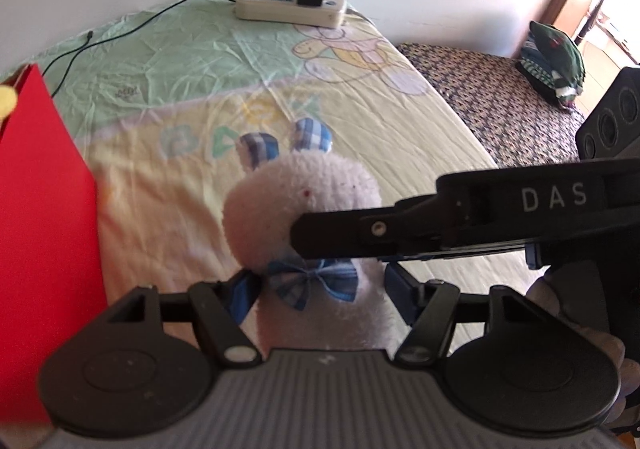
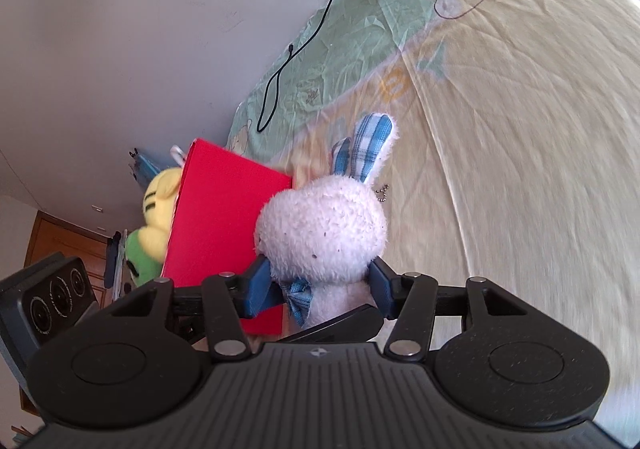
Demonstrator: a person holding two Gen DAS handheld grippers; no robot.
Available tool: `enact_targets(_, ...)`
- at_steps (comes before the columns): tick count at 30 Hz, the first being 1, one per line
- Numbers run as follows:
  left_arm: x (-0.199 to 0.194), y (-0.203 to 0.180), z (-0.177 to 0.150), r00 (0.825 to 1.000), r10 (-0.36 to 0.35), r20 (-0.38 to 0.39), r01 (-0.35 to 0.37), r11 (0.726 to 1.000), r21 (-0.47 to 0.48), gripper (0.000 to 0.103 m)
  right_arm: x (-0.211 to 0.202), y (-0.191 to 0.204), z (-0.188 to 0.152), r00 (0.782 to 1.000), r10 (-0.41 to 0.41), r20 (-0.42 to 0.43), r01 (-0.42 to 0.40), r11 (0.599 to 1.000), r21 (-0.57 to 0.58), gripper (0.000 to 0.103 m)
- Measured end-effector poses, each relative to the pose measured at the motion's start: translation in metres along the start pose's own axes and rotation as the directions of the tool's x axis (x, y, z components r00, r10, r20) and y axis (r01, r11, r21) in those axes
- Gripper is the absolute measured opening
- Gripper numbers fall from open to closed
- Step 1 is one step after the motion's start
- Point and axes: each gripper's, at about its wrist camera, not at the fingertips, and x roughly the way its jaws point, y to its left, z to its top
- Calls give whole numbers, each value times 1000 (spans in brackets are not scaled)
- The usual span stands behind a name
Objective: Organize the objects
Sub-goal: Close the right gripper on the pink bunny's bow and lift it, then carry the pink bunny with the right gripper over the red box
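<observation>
Sunlit bedding fills both views: a bed (image 1: 192,61) under a pale green and yellow cartoon sheet, pushed against a white wall, with a power strip (image 1: 290,5) and its cable lying near the far edge.

Both grippers grip the same white plush rabbit (image 2: 322,227), and it hangs between them above the sheet. In the right wrist view the right gripper (image 2: 318,287) has its blue fingers (image 2: 260,285) clamped on the rabbit's neck, just above the checked bow. In the left wrist view the left gripper (image 1: 322,289) pinches the body lower down, on either side of the bow, while the right tool's black arm crosses in front of the toy's face. A two-point hold like this probably keeps the soft, floppy toy upright and steady for dropping into a narrow opening.

That opening seems to be the red bag (image 2: 226,221), standing just beside the rabbit, to its left in both views. A yellow plush (image 2: 160,201) already pokes out of the bag's far side, so I judge the sorting part done and the rabbit next.

Room is tight on the bag side, where the rabbit's head nearly touches the red wall; it must rise over the rim. To the right the sheet lies open and bare, offering free space to swing. A second, patterned bed (image 1: 500,89) stands well apart.
</observation>
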Motion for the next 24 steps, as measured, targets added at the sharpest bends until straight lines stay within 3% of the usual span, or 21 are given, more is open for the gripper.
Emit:
enact_targets(15, -58, -11, -55, 1000, -3, 30, 2, 1000, 31, 67, -20, 40, -58, 1000, 5, -2, -5, 1000, -26, 55)
enact_targets(24, -108, 8, -73, 995, -46, 90, 39, 997, 73, 67, -24, 89, -89, 996, 9, 91, -4, 998, -57, 55)
